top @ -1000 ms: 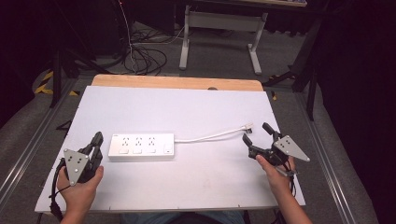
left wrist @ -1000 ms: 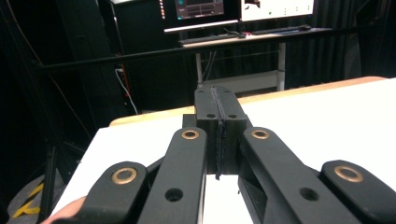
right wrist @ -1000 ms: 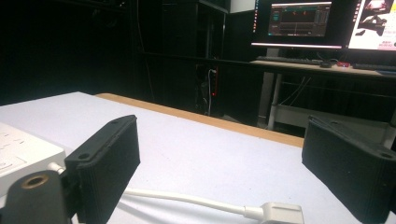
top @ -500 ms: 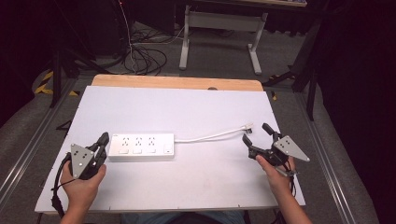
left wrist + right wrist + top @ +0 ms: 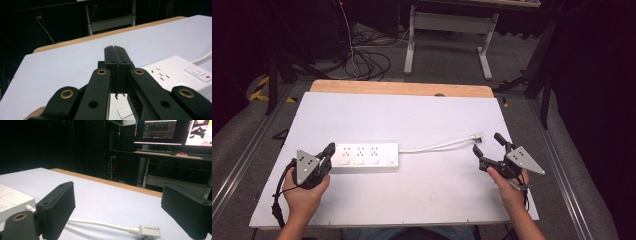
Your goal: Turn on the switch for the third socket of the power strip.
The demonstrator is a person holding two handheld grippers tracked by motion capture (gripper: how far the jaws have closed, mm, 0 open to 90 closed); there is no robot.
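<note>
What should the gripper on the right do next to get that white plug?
Probably ease the right gripper forward and down over the white plug, then close. Its jaws stand open with nothing between them, and the plug lies flat on the table just ahead of them, cord trailing back to the power strip. The left gripper, shut, rests at the strip's end.

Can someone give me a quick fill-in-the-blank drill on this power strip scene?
1. The left tongs are ____, with nothing between the jaws.
2. The right tongs are ____, and the plug lies on the table ahead of them.
3. The cord joins the plug to the white ____.

Missing words: shut; open; power strip
</note>
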